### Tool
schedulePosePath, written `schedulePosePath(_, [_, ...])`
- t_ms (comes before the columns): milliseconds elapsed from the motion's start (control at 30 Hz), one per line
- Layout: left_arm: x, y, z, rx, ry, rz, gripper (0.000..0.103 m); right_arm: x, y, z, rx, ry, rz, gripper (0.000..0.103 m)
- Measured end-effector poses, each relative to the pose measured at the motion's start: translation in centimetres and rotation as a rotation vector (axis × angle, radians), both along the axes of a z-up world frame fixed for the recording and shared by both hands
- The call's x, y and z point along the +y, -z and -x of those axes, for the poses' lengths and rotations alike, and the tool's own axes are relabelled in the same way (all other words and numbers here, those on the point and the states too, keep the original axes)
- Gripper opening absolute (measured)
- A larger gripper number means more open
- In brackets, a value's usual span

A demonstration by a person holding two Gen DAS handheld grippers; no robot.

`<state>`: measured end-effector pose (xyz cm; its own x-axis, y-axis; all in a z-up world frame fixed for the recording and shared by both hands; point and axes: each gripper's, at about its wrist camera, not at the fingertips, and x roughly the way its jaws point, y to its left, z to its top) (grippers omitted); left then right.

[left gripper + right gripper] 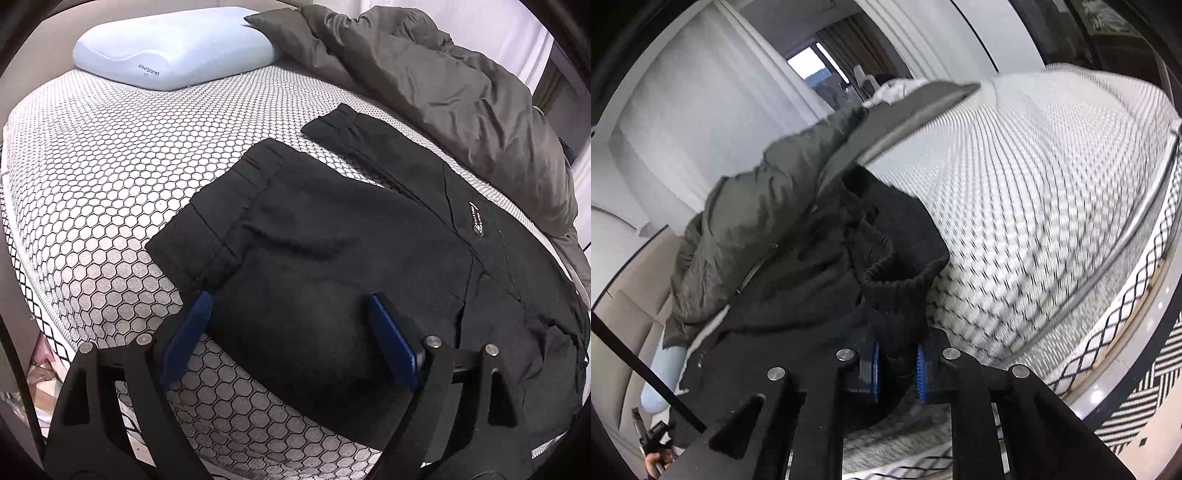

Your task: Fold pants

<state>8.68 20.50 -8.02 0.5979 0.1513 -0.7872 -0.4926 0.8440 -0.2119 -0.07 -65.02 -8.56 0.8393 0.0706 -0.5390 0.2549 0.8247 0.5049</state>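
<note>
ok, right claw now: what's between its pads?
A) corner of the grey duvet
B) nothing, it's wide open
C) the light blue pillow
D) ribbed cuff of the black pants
D: in the right wrist view the right claw has its blue pads closed on the ribbed cuff of the black pants, while the grey duvet lies further off.

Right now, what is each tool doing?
Left tool: open, holding nothing, over the black pants.
Right tool: shut on the pants' ribbed cuff.
</note>
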Motion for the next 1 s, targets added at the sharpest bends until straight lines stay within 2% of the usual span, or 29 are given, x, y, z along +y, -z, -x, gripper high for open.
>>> schedulePosePath(133, [0.9,-1.6,3.2,-0.075,-0.011,0.093,0.085,-0.5,-0.5,0.8,-0.026,-0.005,-0.058,0.023])
schedulePosePath(233, [2.6,-1.4,5.8,-0.125,-0.015,0.231,0.083,-0.5,-1.1,1.3,-0.034,-0.013,-0.039,0.028])
schedulePosePath(300, [3.7,-0.7,6.7,-0.134,-0.021,0.312,0.075,-0.5,-1.4,1.6,-0.041,-0.022,-0.03,0.032])
schedulePosePath(367, [4.2,-0.4,7.1,-0.163,-0.002,0.362,0.066,-0.5,-1.3,1.9,-0.045,-0.028,-0.033,0.032])
schedulePosePath(500, [4.3,-0.1,5.9,-0.172,0.044,0.413,0.058,-0.4,-1.1,2.0,-0.046,-0.035,-0.031,0.032])
schedulePosePath(633, [5.1,0.7,3.6,-0.168,0.026,0.465,0.049,0.3,-1.2,1.1,-0.04,-0.043,-0.02,0.032])
schedulePosePath(700, [5.6,1.0,2.8,-0.164,0.004,0.466,0.04,0.4,-1.2,0.9,-0.037,-0.049,-0.018,0.032])
schedulePosePath(733, [5.8,1.2,2.4,-0.157,-0.017,0.47,0.033,0.4,-1.2,0.5,-0.034,-0.051,-0.02,0.032])
schedulePosePath(767, [6.1,1.4,2.2,-0.157,-0.036,0.471,0.021,0.4,-1.1,0.4,-0.032,-0.052,-0.022,0.032])
schedulePosePath(867, [6.4,1.4,1.6,-0.167,-0.079,0.442,0.004,0.3,-0.8,-0.2,-0.034,-0.046,-0.049,0.032])
schedulePosePath(900, [6.4,1.5,1.7,-0.179,-0.091,0.445,0.003,0.2,-0.7,-0.3,-0.034,-0.039,-0.065,0.029])
schedulePosePath(933, [6.6,1.4,1.9,-0.187,-0.099,0.447,0.002,0.2,-0.8,-0.3,-0.034,-0.032,-0.075,0.017])
schedulePosePath(1000, [7.3,1.1,2.9,-0.213,-0.119,0.456,0.001,0.1,-1.0,0.0,-0.056,-0.031,-0.095,0.014])
